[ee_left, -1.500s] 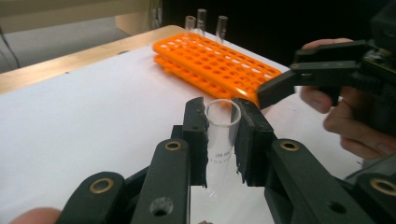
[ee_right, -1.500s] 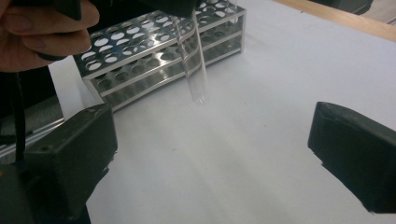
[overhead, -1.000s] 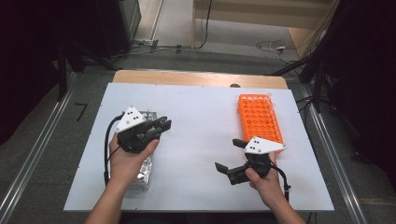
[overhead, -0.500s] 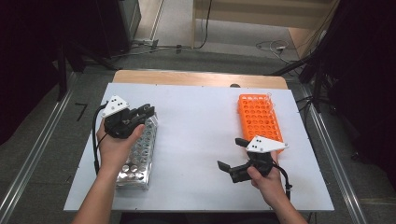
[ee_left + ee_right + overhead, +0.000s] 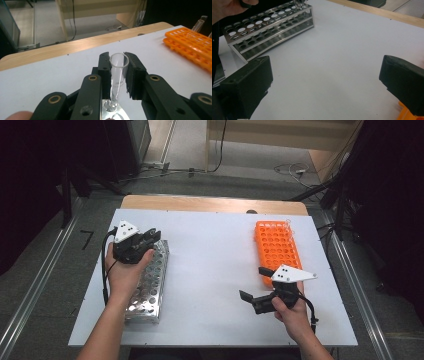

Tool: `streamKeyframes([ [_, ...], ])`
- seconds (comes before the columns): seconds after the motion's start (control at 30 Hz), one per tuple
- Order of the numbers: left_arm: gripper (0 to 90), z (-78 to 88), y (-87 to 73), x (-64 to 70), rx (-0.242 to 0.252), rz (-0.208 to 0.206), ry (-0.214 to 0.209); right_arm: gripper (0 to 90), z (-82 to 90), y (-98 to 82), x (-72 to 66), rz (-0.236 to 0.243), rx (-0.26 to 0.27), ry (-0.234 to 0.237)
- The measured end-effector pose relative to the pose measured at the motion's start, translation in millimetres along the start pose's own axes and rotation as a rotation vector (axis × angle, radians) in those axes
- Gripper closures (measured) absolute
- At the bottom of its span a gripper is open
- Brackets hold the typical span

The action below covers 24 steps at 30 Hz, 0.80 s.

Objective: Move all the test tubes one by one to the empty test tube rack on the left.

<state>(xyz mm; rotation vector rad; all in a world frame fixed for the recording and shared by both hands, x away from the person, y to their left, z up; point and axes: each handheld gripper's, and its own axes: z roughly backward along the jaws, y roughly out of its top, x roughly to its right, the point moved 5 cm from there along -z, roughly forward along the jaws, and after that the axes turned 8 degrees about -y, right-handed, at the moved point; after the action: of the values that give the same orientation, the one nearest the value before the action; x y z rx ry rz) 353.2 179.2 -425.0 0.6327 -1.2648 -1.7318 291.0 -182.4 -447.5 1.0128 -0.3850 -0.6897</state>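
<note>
The right gripper [image 5: 254, 299] waits low over the white desk [image 5: 215, 270], near the person, and its jaws stand wide open with nothing between them. Just past it lies the orange rack [image 5: 277, 247], flat on the desk on the right side. Across the desk on the left stands the metal rack [image 5: 150, 285], a shiny rack full of round holes. The left gripper [image 5: 119, 72] is at the far end of that rack, and its jaws are shut tight on a clear glass tube [image 5: 117, 75]. The tube stands almost straight up, open end on top. Its round bottom sits right at a hole [image 5: 110, 106] in the top plate of the metal rack, and I cannot tell if it is in the hole yet. So the step in hand looks like putting the tube into the metal rack. The next move calls for a slow push straight down, so the tube slides through the hole and does not tip. Then the jaws can let go and lift away.
</note>
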Motion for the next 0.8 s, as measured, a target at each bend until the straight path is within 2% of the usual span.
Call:
streamKeyframes([
  [0.03, 75.6, 0.0, -0.8, -0.8, 0.002, -0.007, 0.012, 0.0, 0.5, 0.3, 0.4, -0.004, 0.0, -0.003],
  [0.2, 75.7, -3.0, -3.7, -0.9, -0.009, -0.002, 0.001, 0.0, 0.5, 0.2, 1.0, -0.007, 0.001, -0.005],
  [0.8, 75.6, -26.1, -24.9, 2.2, -0.149, -0.018, 0.024, 0.0, 1.5, 0.7, 3.7, -0.008, 0.004, -0.019],
])
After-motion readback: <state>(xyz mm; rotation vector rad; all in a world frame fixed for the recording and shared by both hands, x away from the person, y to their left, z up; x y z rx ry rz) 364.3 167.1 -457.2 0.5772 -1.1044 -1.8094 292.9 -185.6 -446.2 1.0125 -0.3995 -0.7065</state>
